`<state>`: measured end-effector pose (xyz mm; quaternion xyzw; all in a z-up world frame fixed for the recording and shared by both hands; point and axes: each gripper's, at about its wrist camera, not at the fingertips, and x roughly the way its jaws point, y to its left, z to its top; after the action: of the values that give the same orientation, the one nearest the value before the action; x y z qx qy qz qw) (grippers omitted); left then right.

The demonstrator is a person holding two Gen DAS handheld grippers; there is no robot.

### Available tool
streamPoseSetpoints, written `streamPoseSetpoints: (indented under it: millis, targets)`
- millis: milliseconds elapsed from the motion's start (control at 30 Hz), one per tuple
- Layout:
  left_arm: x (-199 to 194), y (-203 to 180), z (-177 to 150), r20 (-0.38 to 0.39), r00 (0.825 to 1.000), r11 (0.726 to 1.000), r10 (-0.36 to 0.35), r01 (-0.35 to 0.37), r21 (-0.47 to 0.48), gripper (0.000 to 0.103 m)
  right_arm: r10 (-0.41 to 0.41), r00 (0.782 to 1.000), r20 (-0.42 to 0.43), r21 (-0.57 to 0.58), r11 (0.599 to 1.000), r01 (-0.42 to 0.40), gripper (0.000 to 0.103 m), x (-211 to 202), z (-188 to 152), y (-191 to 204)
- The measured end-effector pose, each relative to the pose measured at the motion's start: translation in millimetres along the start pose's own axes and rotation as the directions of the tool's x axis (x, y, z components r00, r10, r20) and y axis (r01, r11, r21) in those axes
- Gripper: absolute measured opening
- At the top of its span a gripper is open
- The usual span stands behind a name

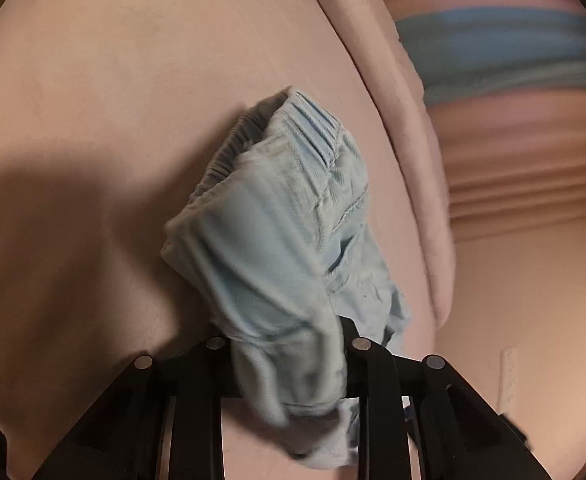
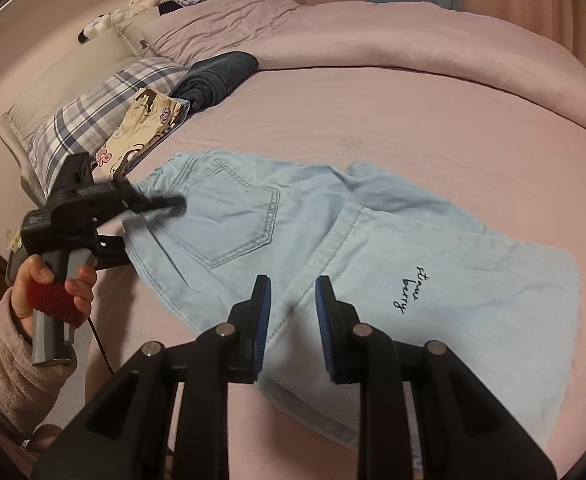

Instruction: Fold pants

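Note:
Light blue denim pants (image 2: 249, 220) lie on the pink bed sheet (image 2: 413, 128) with a back pocket facing up. One leg is folded over and shows dark embroidered lettering (image 2: 411, 290). In the right wrist view a hand holds my left gripper (image 2: 171, 206) at the waist end of the pants. Its own view shows it (image 1: 289, 344) shut on a bunched fold of the pants (image 1: 285, 208), with the elastic waistband lifted off the sheet. My right gripper (image 2: 295, 304) hovers over the near hem, its blue pads (image 2: 264, 312) apart with nothing between them.
A plaid pillow (image 2: 93, 120), a cream printed garment (image 2: 141, 128) and a dark blue folded garment (image 2: 217, 76) lie at the back left of the bed. A rolled-back pink duvet (image 2: 373, 36) runs along the far side. Plush toys (image 2: 125, 12) sit by the headboard. The bed's edge is near left.

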<state>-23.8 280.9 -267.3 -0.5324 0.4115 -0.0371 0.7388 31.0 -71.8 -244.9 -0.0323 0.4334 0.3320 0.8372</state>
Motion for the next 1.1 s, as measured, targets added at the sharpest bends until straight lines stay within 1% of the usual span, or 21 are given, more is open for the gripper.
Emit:
streamPoseSetpoints:
  millis: [100, 167, 233, 267, 300, 400, 467, 500, 533, 600, 667, 700, 733, 800, 833, 867, 933, 967, 1000, 1033, 1100]
  targets:
    - [-10, -9, -4, 0.025, 1.0, 0.999, 0.006, -0.007, 0.036, 0.019, 0.001, 1.0, -0.029, -0.003, 1.0, -0.001, 0.024, 7, -4, 2]
    - [-17, -25, -7, 0.045, 0.999, 0.995, 0.026, -0.03, 0.1, 0.019, -0.004, 0.998, -0.066, -0.019, 1.0, 0.003, 0.022, 18, -9, 4]
    - [-25, -49, -13, 0.074, 0.996, 0.977, 0.046, -0.061, 0.205, 0.019, 0.0, 0.994, -0.107, -0.028, 1.0, -0.003, 0.021, 30, -13, 7]
    - [-27, -65, -17, 0.087, 0.995, 0.961, 0.054, -0.076, 0.268, 0.019, -0.002, 0.991, -0.137, -0.032, 0.999, -0.002, 0.021, 40, -17, 8]
    - [-31, -85, -25, 0.11, 0.992, 0.933, 0.061, -0.096, 0.348, 0.019, -0.013, 0.989, -0.149, -0.034, 0.999, 0.008, 0.021, 49, -21, 9]
    - [-35, -123, -44, 0.144, 0.988, 0.86, 0.062, -0.126, 0.495, 0.019, 0.017, 0.994, -0.109, 0.004, 1.0, -0.017, 0.022, 56, -24, 2]
    - [-33, -153, -63, 0.154, 0.986, 0.79, 0.062, -0.142, 0.597, 0.019, 0.067, 0.993, -0.102, 0.064, 0.996, -0.061, 0.021, 55, -23, -8]
    - [-31, -161, -68, 0.155, 0.986, 0.77, 0.064, -0.148, 0.621, 0.019, 0.098, 0.991, -0.091, 0.099, 0.991, -0.089, 0.02, 53, -24, -14]
    - [-27, -176, -80, 0.151, 0.986, 0.729, 0.068, -0.152, 0.668, 0.019, 0.123, 0.989, -0.08, 0.137, 0.984, -0.111, 0.019, 51, -25, -20]
    - [-17, -196, -95, 0.138, 0.988, 0.679, 0.066, -0.146, 0.719, 0.019, 0.19, 0.981, -0.039, 0.245, 0.954, -0.175, 0.021, 39, -29, -37]
    - [-6, -212, -109, 0.117, 0.991, 0.636, 0.069, -0.134, 0.76, 0.019, 0.207, 0.978, 0.025, 0.311, 0.928, -0.204, 0.025, 21, -35, -55]
    - [3, -221, -120, 0.104, 0.991, 0.605, 0.08, -0.131, 0.786, 0.019, 0.207, 0.977, 0.059, 0.337, 0.917, -0.214, 0.025, 10, -39, -65]
    - [7, -224, -126, 0.097, 0.991, 0.589, 0.087, -0.13, 0.797, 0.019, 0.208, 0.974, 0.092, 0.366, 0.902, -0.227, 0.027, -2, -43, -77]
    - [20, -234, -144, 0.073, 0.991, 0.54, 0.11, -0.121, 0.833, 0.019, 0.208, 0.966, 0.152, 0.436, 0.863, -0.255, 0.03, -25, -54, -102]
    - [31, -240, -160, 0.062, 0.989, 0.494, 0.134, -0.121, 0.861, 0.019, 0.213, 0.959, 0.188, 0.476, 0.834, -0.279, 0.032, -36, -61, -116]
    - [39, -243, -168, 0.058, 0.987, 0.461, 0.15, -0.121, 0.879, 0.019, 0.22, 0.951, 0.218, 0.503, 0.81, -0.303, 0.034, -44, -67, -125]
    - [61, -246, -197, 0.059, 0.977, 0.353, 0.204, -0.129, 0.927, 0.019, 0.233, 0.928, 0.29, 0.555, 0.749, -0.361, 0.039, -60, -80, -145]
    - [71, -244, -210, 0.065, 0.971, 0.303, 0.231, -0.135, 0.943, 0.019, 0.237, 0.915, 0.326, 0.577, 0.717, -0.391, 0.044, -67, -86, -152]
    - [77, -243, -217, 0.068, 0.966, 0.27, 0.249, -0.137, 0.953, 0.019, 0.242, 0.9, 0.362, 0.597, 0.681, -0.423, 0.047, -71, -92, -160]
    - [89, -238, -232, 0.069, 0.957, 0.212, 0.283, -0.132, 0.968, 0.02, 0.246, 0.886, 0.392, 0.615, 0.646, -0.452, 0.05, -74, -97, -167]
    - [104, -229, -246, 0.07, 0.942, 0.137, 0.329, -0.121, 0.983, 0.022, 0.249, 0.872, 0.421, 0.638, 0.602, -0.48, 0.053, -78, -103, -175]
